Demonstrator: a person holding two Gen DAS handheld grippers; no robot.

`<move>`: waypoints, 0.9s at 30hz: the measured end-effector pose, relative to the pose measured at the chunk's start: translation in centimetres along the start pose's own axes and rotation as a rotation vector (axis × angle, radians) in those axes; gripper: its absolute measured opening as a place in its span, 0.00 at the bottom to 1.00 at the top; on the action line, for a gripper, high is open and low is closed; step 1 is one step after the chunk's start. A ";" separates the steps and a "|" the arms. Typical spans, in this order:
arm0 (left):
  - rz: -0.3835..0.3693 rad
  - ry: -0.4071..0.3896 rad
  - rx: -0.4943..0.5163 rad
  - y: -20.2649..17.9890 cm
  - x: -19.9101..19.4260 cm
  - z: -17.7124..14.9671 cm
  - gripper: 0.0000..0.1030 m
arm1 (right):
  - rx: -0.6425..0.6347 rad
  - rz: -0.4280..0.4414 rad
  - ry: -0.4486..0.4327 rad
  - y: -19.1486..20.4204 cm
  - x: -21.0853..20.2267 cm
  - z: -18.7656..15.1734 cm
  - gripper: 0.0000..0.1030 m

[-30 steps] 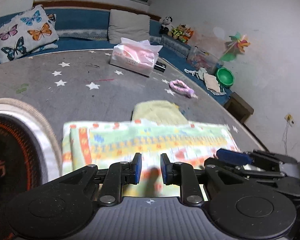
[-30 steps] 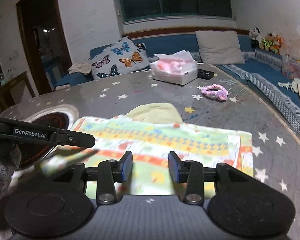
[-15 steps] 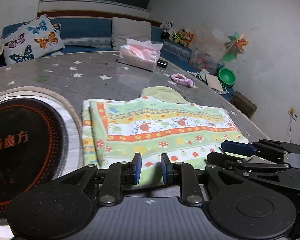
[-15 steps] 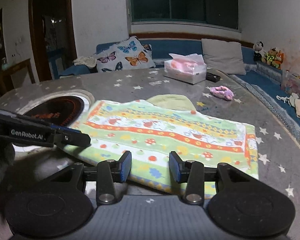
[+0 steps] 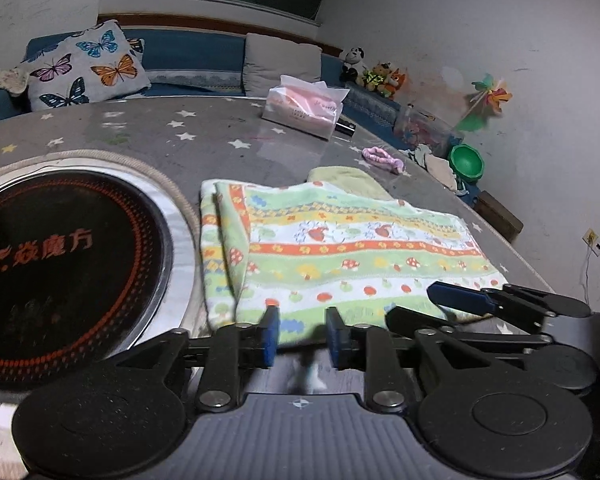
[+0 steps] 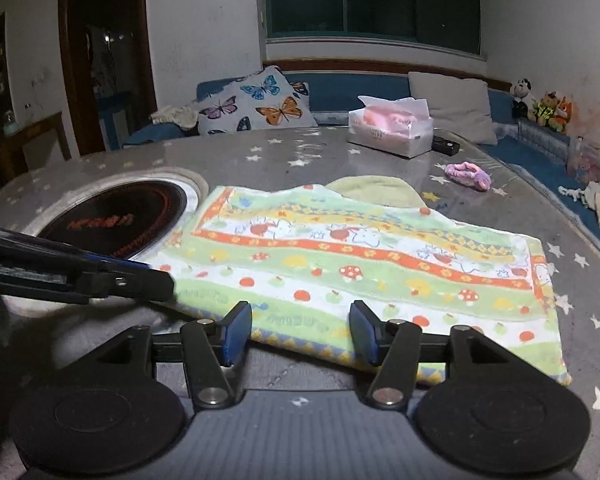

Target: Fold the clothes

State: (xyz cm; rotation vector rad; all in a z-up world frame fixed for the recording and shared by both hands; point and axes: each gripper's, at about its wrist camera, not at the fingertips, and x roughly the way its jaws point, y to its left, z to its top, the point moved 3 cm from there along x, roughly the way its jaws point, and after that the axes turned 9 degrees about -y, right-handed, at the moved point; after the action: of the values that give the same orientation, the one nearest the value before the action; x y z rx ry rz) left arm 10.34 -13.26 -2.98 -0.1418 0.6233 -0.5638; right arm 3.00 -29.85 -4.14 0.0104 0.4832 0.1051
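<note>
Lowered flat, terry-textured striped towel [image 6: 364, 264], jaws parted

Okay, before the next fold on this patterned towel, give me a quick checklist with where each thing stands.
1. Colourful mushroom-print towel flat on the grey star-print table: ok.
2. Towel's left end smooth: not ok, a flap is doubled over.
3. Left hand-held gripper open and empty: ok.
4. Right hand-held gripper open and empty: ok.
5. Towel clear of the yellow-green cloth: not ok, it overlaps it.
6. Towel off the black round cooktop: cannot tell.
</note>
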 end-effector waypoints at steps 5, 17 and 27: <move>0.055 -0.016 0.041 0.1 -1.7 -0.5 0.65 | 0.035 0.006 -0.018 0.2 -1.0 0.2 0.68; 0.103 -0.028 0.051 0.9 -4.0 -1.9 1.00 | 0.095 -0.063 -0.013 -0.2 -2.7 -0.9 0.95; 0.143 -0.018 0.058 1.4 -4.7 -3.2 1.00 | 0.127 -0.120 0.017 -0.4 -3.4 -2.0 1.00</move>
State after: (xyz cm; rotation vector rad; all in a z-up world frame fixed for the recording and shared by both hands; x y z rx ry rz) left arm 5.95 -9.43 -3.50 -0.0475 0.5940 -0.4417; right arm -0.87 -30.64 -4.31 0.1052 0.5054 -0.0432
